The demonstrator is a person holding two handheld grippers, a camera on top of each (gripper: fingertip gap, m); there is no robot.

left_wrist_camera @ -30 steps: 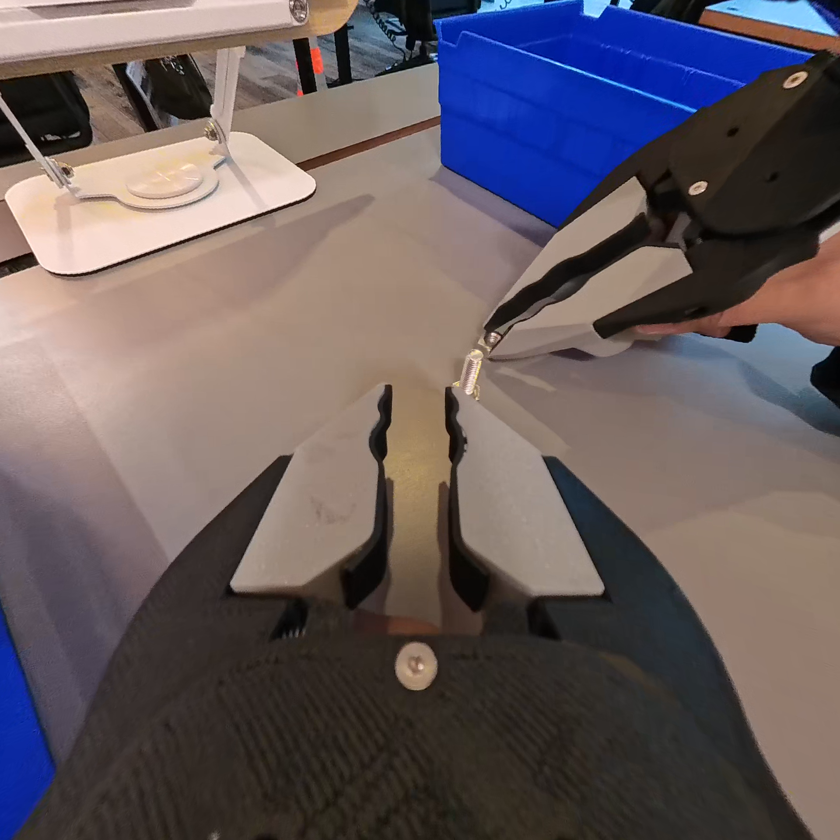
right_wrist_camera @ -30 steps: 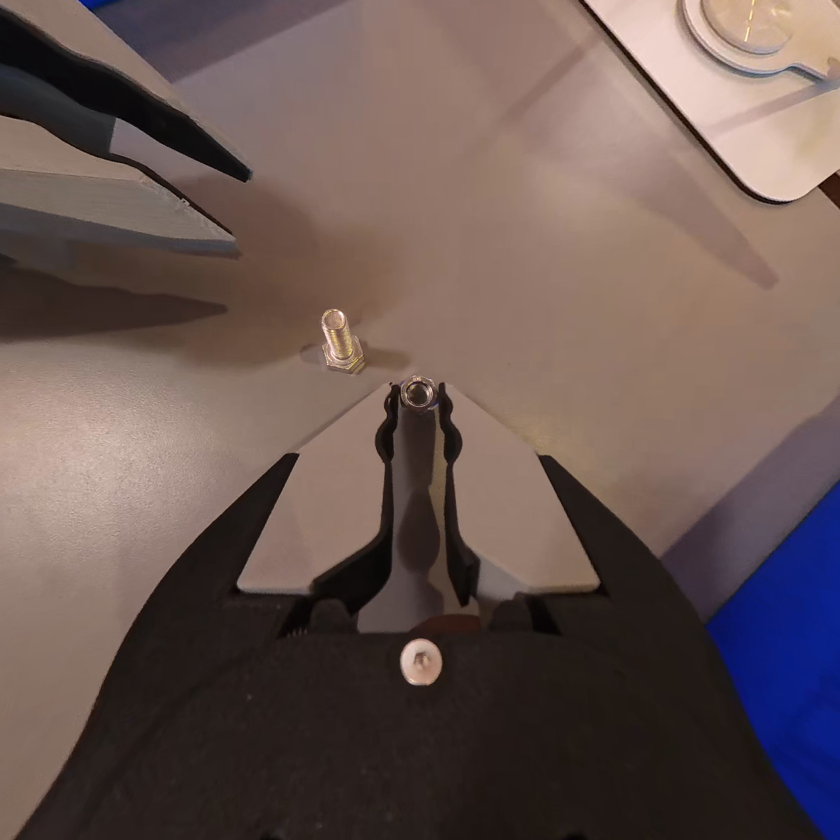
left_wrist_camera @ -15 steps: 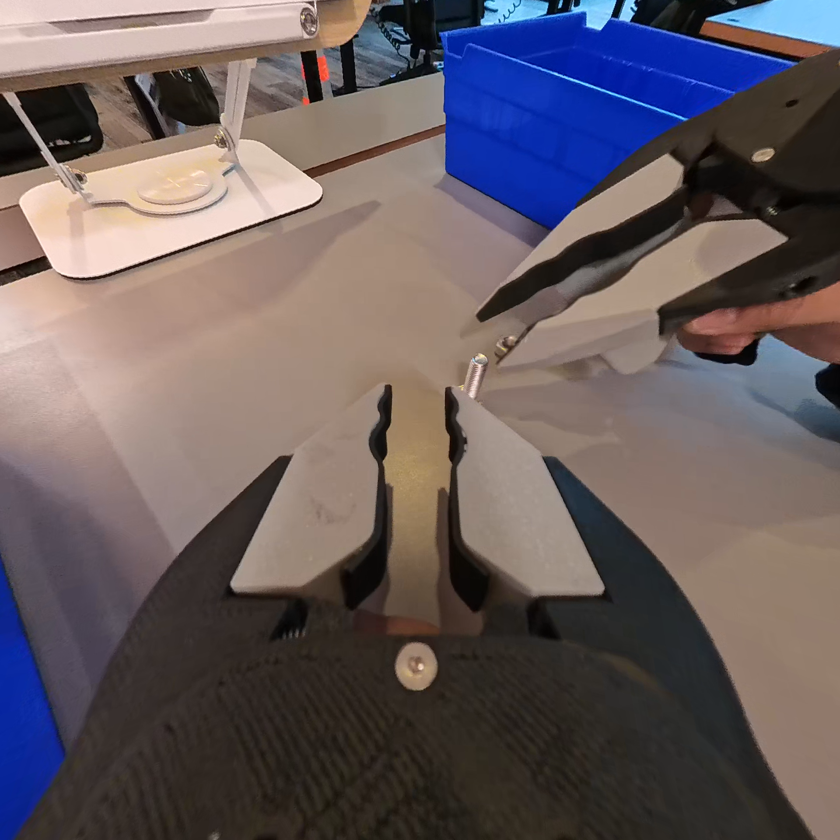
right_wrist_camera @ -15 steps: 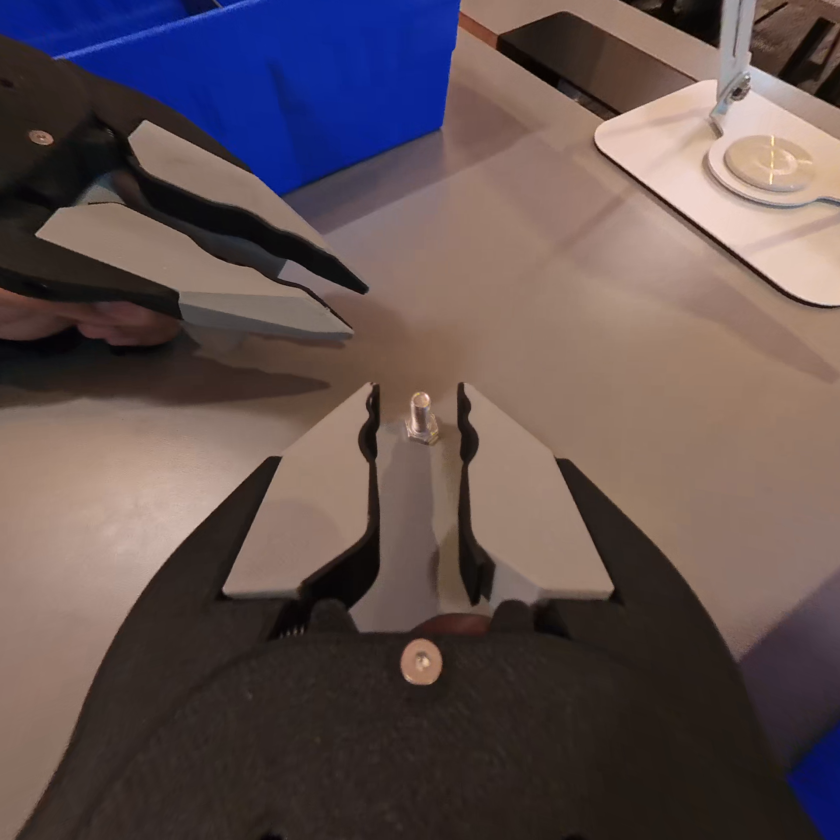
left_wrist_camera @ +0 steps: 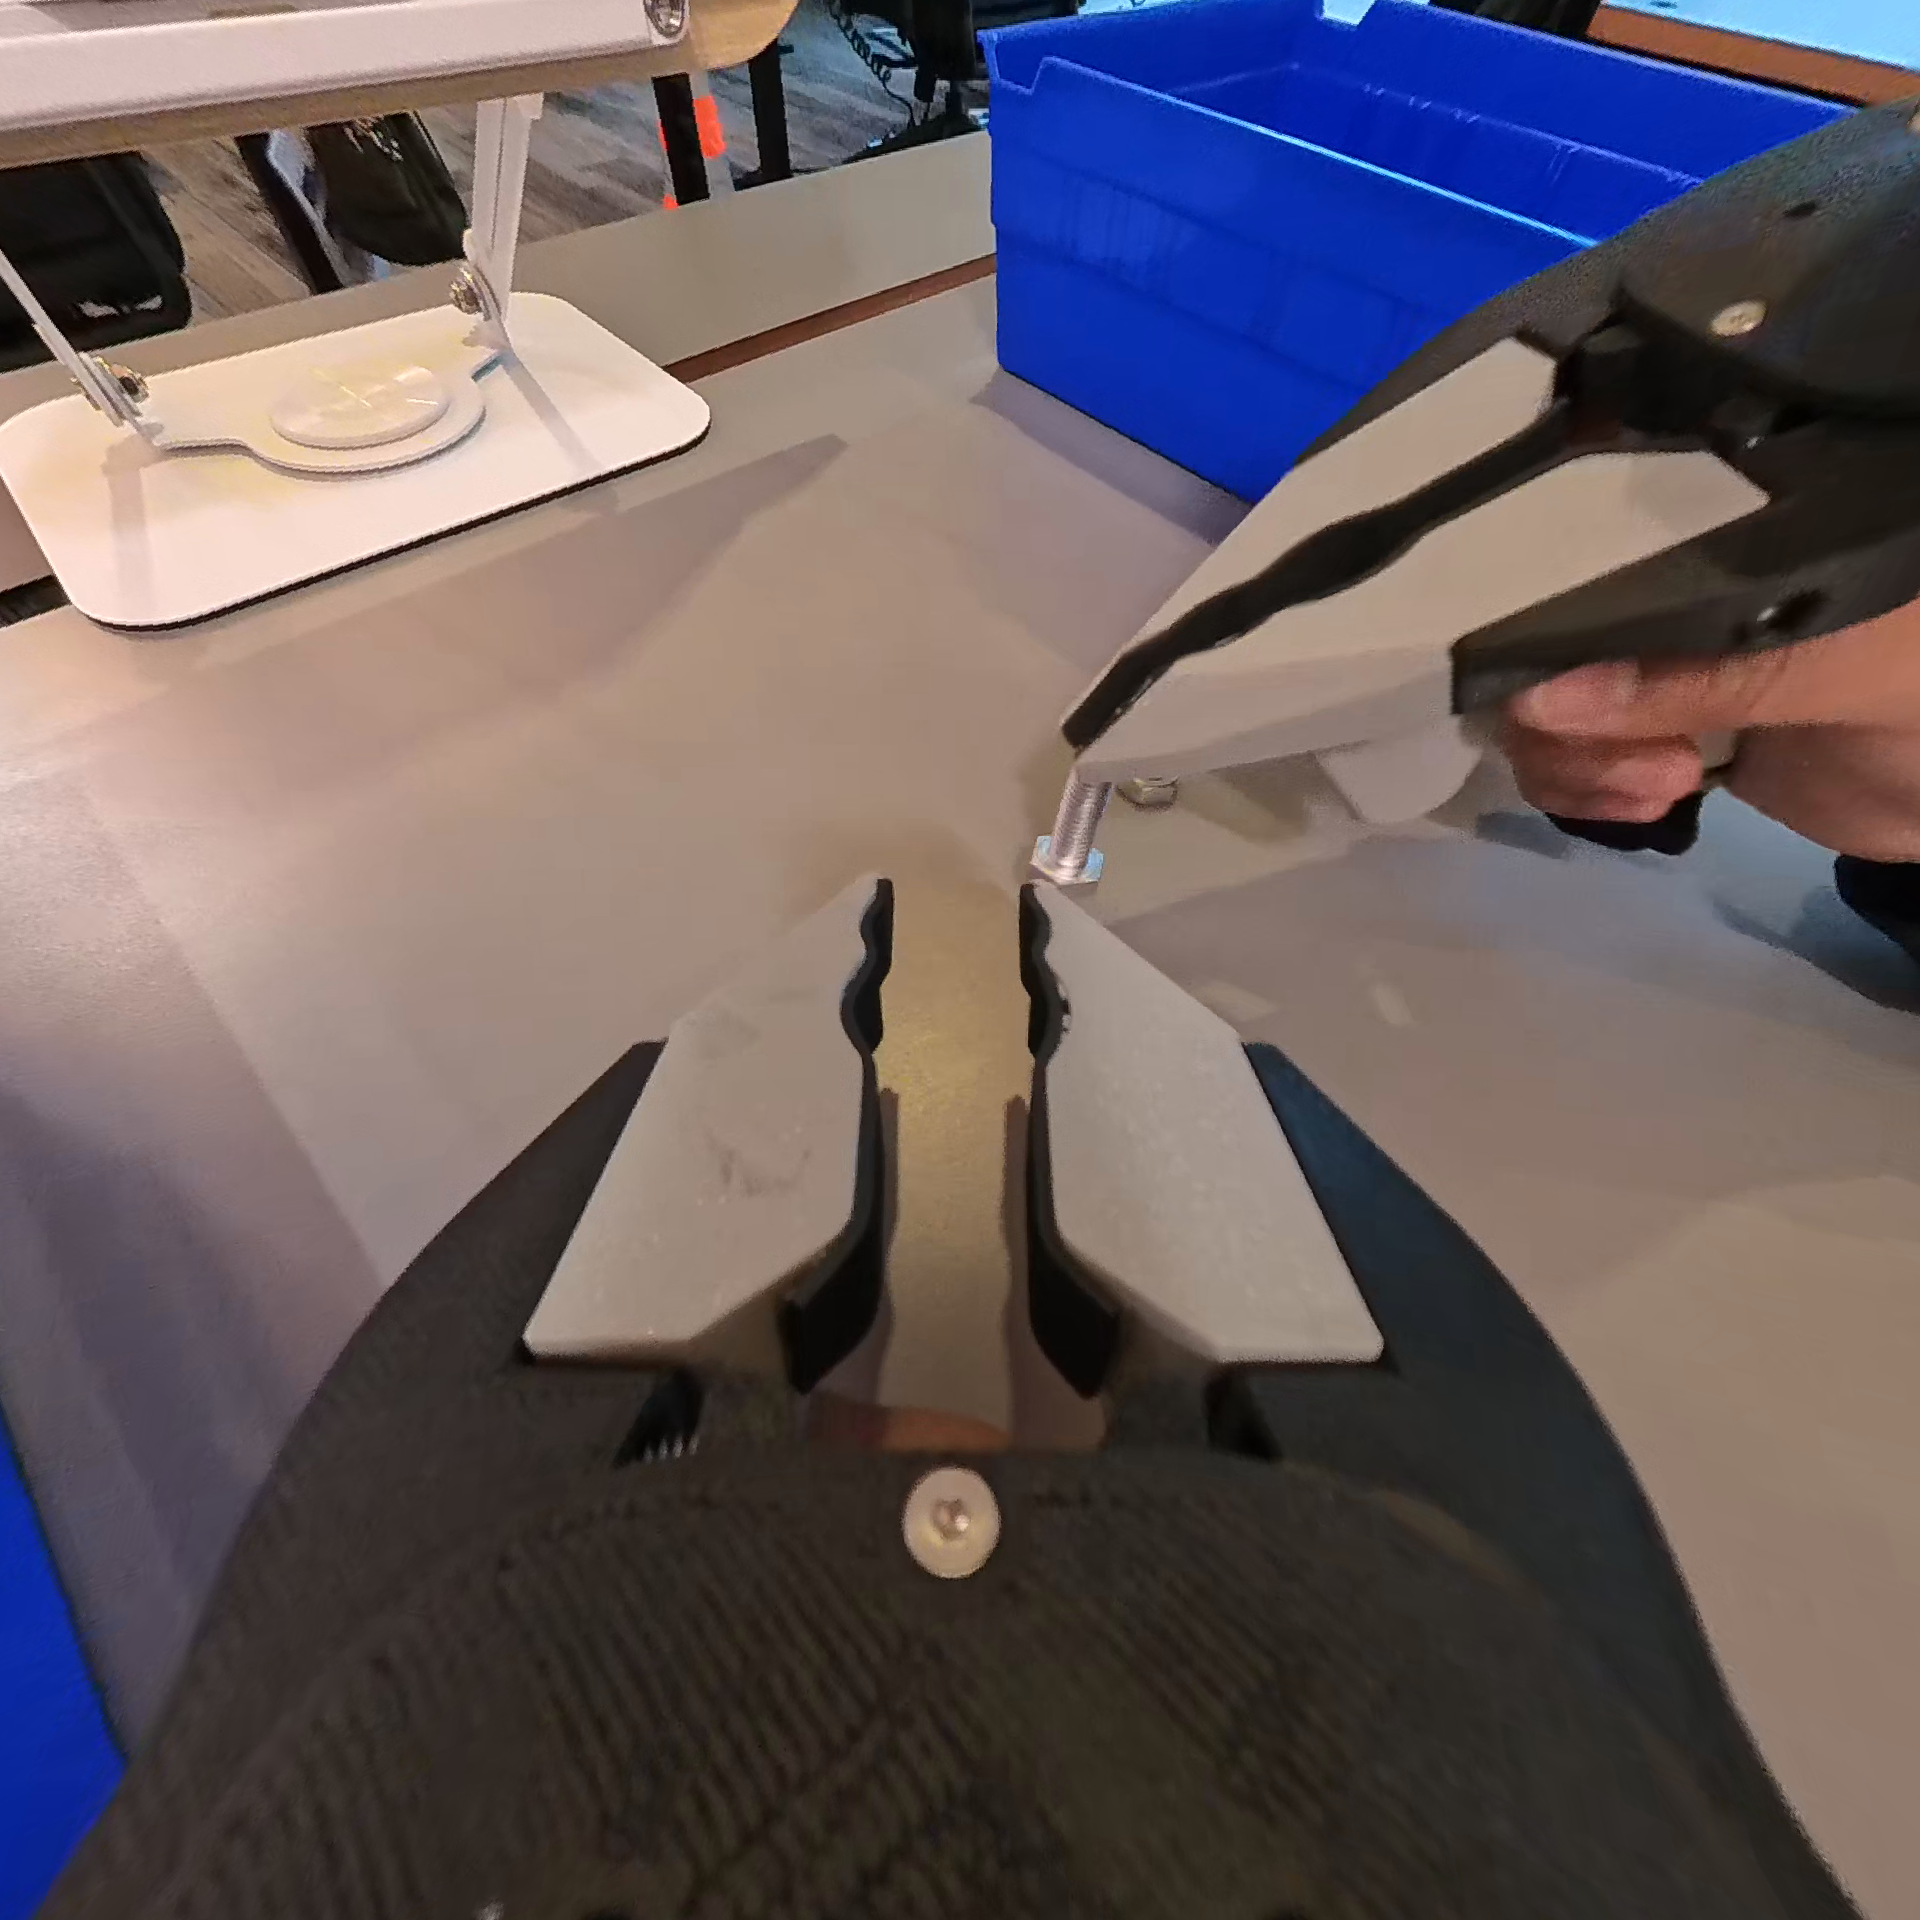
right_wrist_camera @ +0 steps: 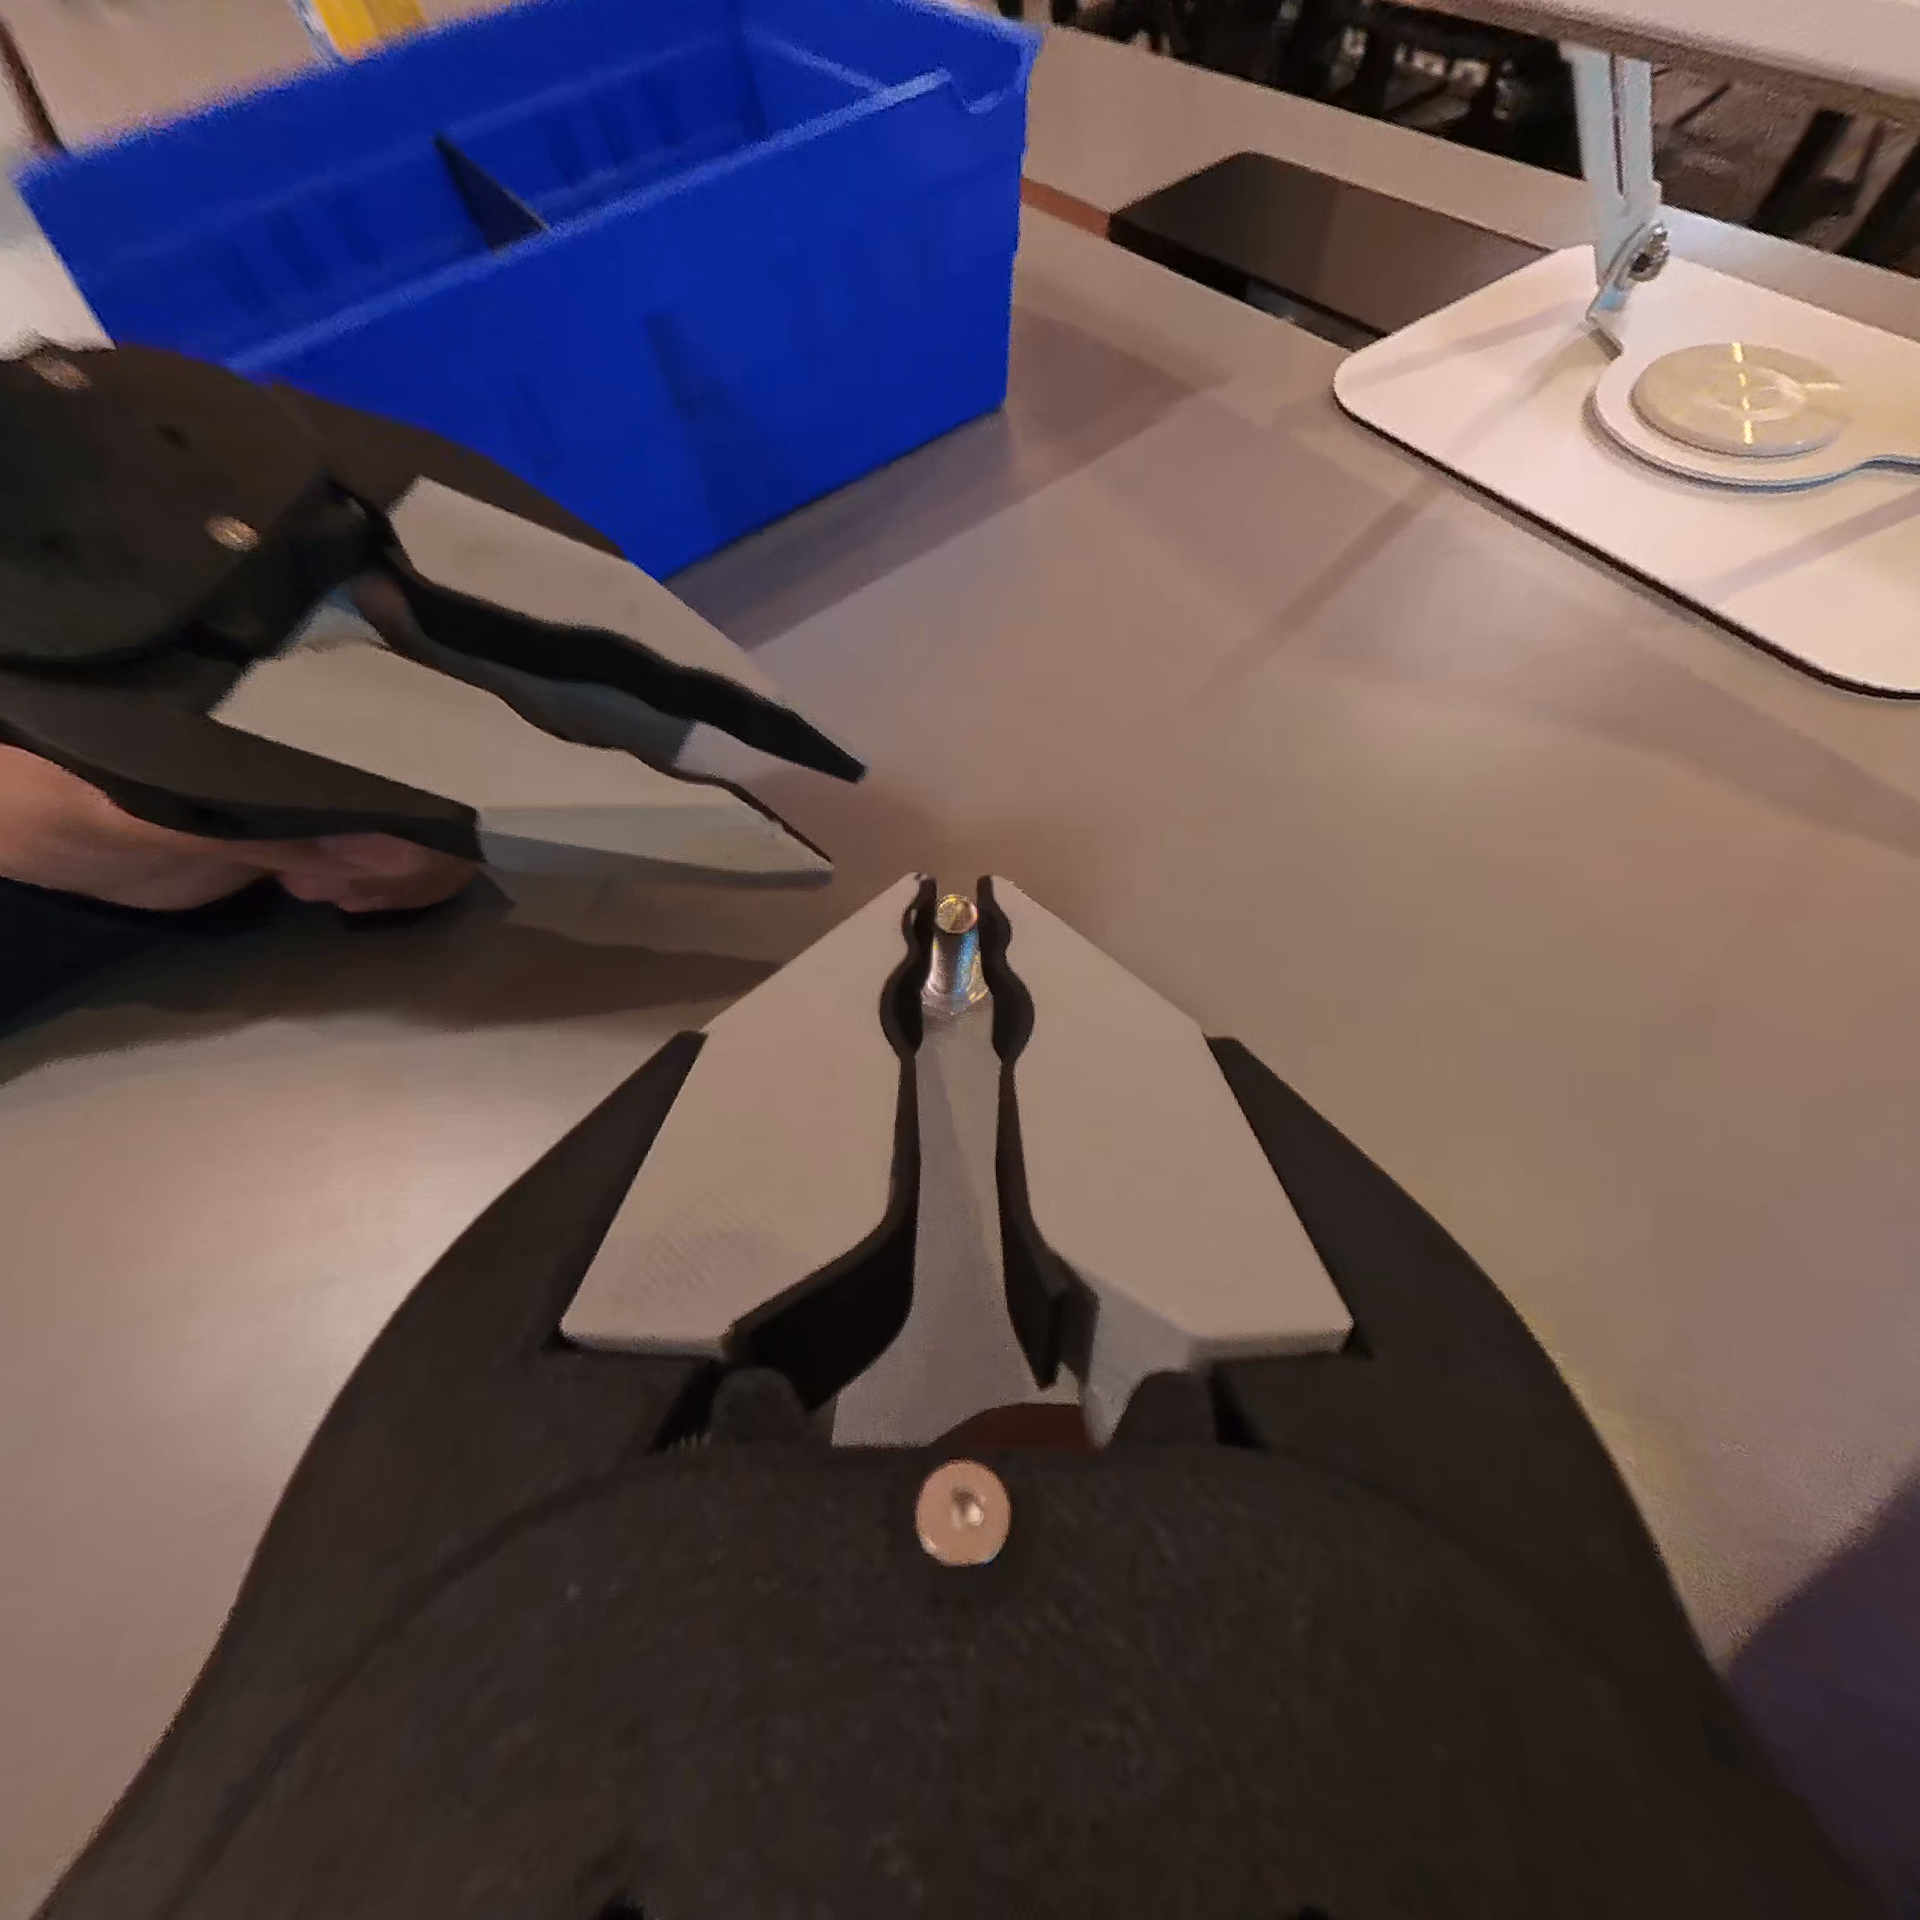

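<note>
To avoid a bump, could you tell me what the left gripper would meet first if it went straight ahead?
Probably the table just ahead of the left gripper; it may also clip the bolt just right of its tips, though depth is unclear.

tools 2: left (left_wrist_camera: 951,909), right (right_wrist_camera: 954,888) | bolts 1: bolt (right_wrist_camera: 951,961) | nuts 1: nut (left_wrist_camera: 1151,794) | bins 2: bin (left_wrist_camera: 1299,208), second bin edge (left_wrist_camera: 42,1662) | stands 1: white stand (left_wrist_camera: 343,447) | hands 2: hand (left_wrist_camera: 1704,758), other hand (right_wrist_camera: 187,862) | worktops 1: worktop (left_wrist_camera: 520,779)
</note>
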